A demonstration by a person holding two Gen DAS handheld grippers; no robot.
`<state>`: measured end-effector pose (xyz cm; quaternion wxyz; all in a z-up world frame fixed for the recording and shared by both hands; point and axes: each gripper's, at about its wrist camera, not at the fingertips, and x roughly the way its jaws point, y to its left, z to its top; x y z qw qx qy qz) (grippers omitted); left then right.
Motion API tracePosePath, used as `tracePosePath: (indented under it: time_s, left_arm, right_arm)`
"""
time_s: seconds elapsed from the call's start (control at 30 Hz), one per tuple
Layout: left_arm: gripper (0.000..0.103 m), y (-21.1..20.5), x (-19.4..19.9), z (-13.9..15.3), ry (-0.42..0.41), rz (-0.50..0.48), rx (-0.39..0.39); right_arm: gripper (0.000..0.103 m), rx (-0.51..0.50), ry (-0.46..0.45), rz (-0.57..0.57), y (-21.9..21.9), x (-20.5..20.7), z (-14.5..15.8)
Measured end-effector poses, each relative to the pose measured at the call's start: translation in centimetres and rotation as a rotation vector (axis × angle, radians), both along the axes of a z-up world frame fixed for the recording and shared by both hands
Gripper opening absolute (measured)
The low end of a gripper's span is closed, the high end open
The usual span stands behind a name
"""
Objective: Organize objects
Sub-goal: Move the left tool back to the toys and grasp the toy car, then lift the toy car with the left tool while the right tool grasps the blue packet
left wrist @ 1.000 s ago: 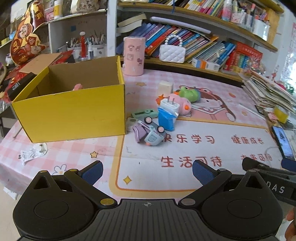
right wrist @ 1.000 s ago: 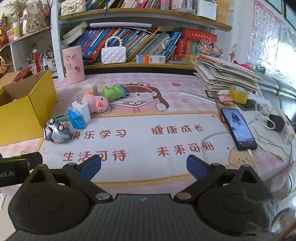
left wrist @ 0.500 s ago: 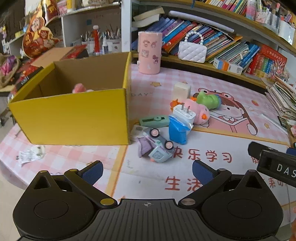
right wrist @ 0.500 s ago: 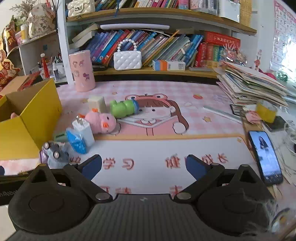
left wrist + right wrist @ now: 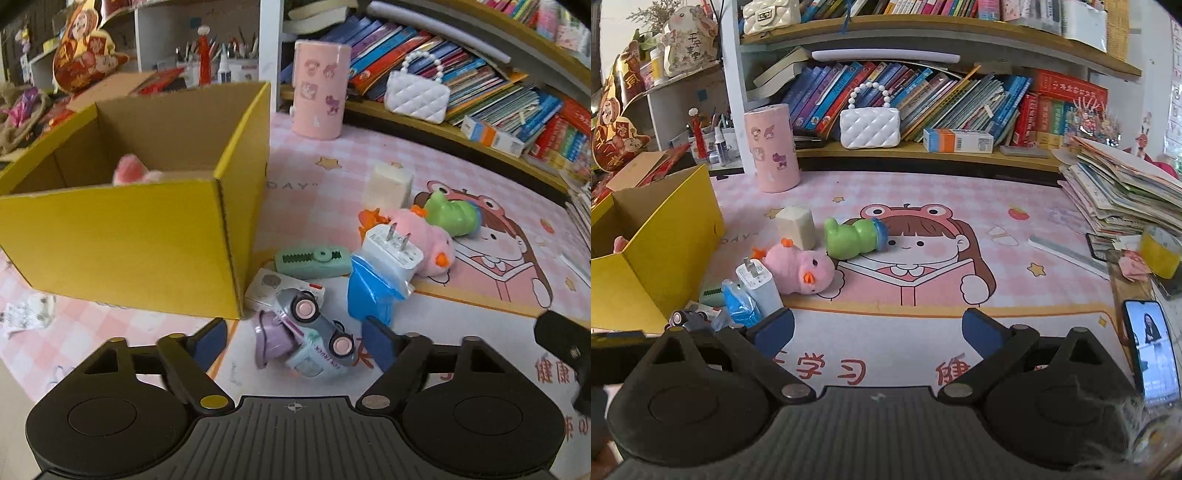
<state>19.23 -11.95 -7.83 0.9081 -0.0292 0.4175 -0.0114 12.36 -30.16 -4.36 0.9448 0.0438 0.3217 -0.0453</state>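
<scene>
Two grippers hang over a pink tabletop [image 5: 1015, 206] printed with a cartoon girl reading. The left gripper [image 5: 295, 338] has its jaws closing, with a toy car [image 5: 308, 338] lying between them on its side, pale blue and lilac with pink wheel hubs; the blue pads do not press on it. The right gripper [image 5: 879, 328] holds its jaws wide with nothing between them.

The car lies just beside the near corner of a yellow box [image 5: 122, 236], which is open on top with something pink inside. Lettering on the car's side is too small to read; "DAY" shows on the mat near the box, and large red Chinese characters run along the mat's near edge.

Crowded close behind the car are a white card [image 5: 271, 286], a green toothed gadget [image 5: 314, 258], a blue packet [image 5: 375, 291] with a white plug charger [image 5: 391, 254] against it, a pink plush duck [image 5: 799, 267], a green toy [image 5: 855, 238] and a cream block [image 5: 796, 227]. A pink canister [image 5: 772, 147] stands near the bookshelf, and a phone [image 5: 1152, 350] lies well to the right.
</scene>
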Motion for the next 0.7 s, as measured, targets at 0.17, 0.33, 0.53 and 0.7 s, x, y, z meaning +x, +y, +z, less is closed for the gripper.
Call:
tracePosePath:
  time_s: [0.17, 0.33, 0.53, 0.7]
  left_arm:
    - [0.047, 0.1, 0.4, -0.6, 0.038, 0.006, -0.053]
    - [0.047, 1.5, -1.1, 1.0, 0.012, 0.02, -0.041]
    - [0.047, 5.1, -3.6, 2.2, 0.009, 0.123, -0.029]
    - [0.047, 6.9, -5.2, 3.1, 0.007, 0.193, -0.016]
  right_arm:
    - [0.099, 0.018, 0.012, 0.05, 0.0, 0.6, -0.3]
    - [0.098, 0.058, 0.036, 0.114, 0.5, 1.6, -0.8]
    - [0.062, 0.121, 0.126, 0.266, 3.2, 4.7, -3.2]
    - [0.055, 0.117, 0.133, 0.37, 6.1, 7.1, -4.8]
